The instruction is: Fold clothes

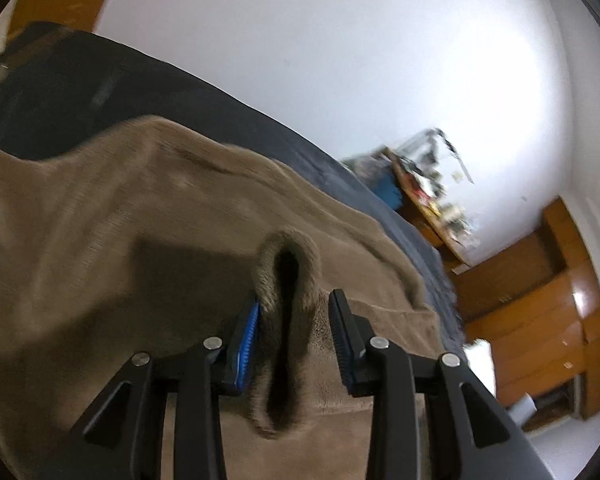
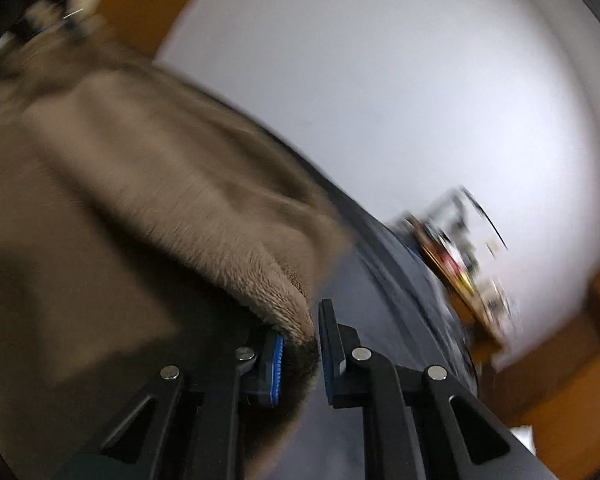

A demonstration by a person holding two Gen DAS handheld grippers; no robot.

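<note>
A brown fleece garment (image 1: 112,216) lay spread over the dark bed cover (image 1: 148,88), reaching to its near right edge. I judged I was at the pick-up before a fold. My left claw (image 1: 296,340) stood narrow around a raised pleat, one pad touching, the other apart. My right claw (image 2: 302,354) pinched the garment's corner. Next I'd need the left to close, then lift both together.

You face a plain white wall (image 1: 340,60) lit brightly, with wooden cabinets (image 1: 540,320) at right and a cluttered shelf (image 1: 432,196) beside them.
</note>
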